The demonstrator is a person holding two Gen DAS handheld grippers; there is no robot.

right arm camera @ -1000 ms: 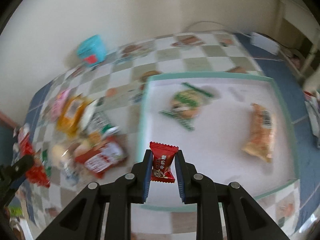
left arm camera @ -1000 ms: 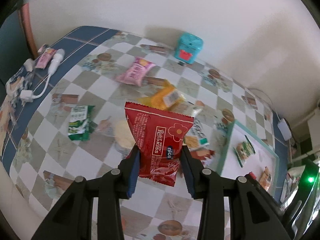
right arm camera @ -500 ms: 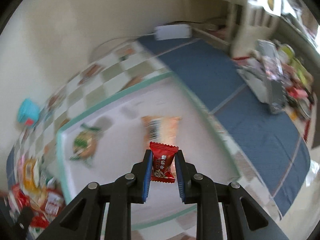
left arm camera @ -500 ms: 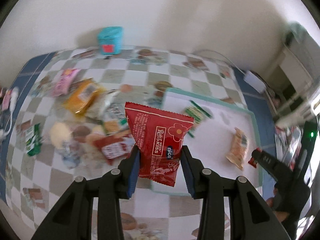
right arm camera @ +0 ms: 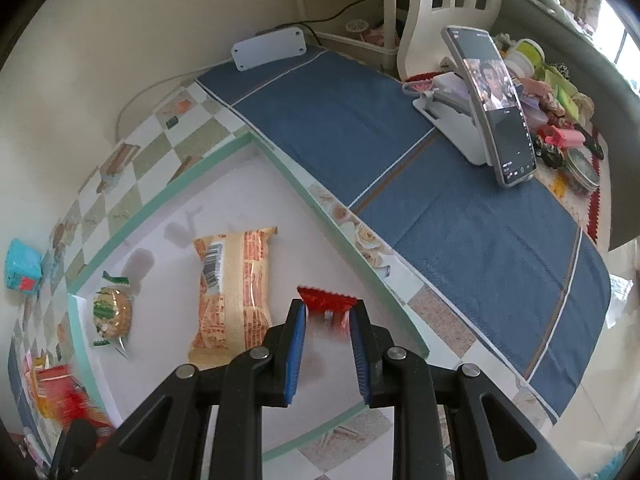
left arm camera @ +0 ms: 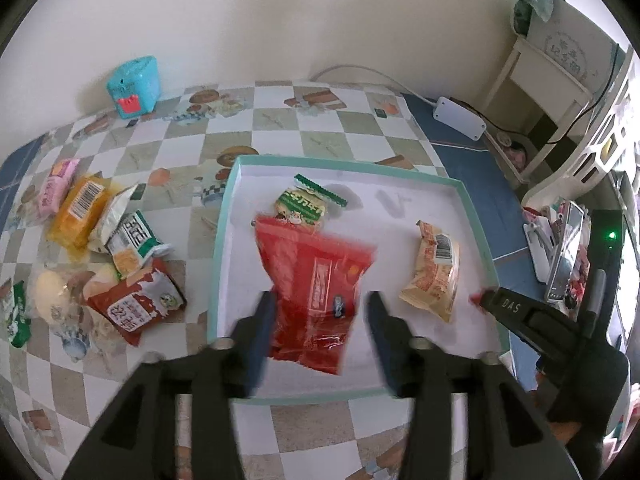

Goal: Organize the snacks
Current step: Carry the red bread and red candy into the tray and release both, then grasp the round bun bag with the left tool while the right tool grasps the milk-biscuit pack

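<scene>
My left gripper (left arm camera: pixel 318 312) is open over the white tray (left arm camera: pixel 468 208) with the teal rim. The red snack packet (left arm camera: pixel 314 280) is blurred between its spread fingers, apart from both pads. My right gripper (right arm camera: pixel 327 334) is open over the tray's right part (right arm camera: pixel 160 208); the small red candy (right arm camera: pixel 326 304) is blurred between its tips and looks loose. A green round snack (left arm camera: pixel 301 205) and an orange packet (left arm camera: pixel 434 270) lie in the tray. The right gripper also shows in the left wrist view (left arm camera: pixel 486 304).
Several loose snacks (left arm camera: pixel 100 240) lie on the checkered tablecloth left of the tray. A teal box (left arm camera: pixel 134 86) stands by the wall. A phone on a stand (right arm camera: pixel 494 104) and clutter sit on the blue cloth to the right. A white power box (left arm camera: pixel 460 118) lies behind.
Both grippers swung over the tray and opened. The red packet and the small candy have come free of the pads and are blurred with motion.
</scene>
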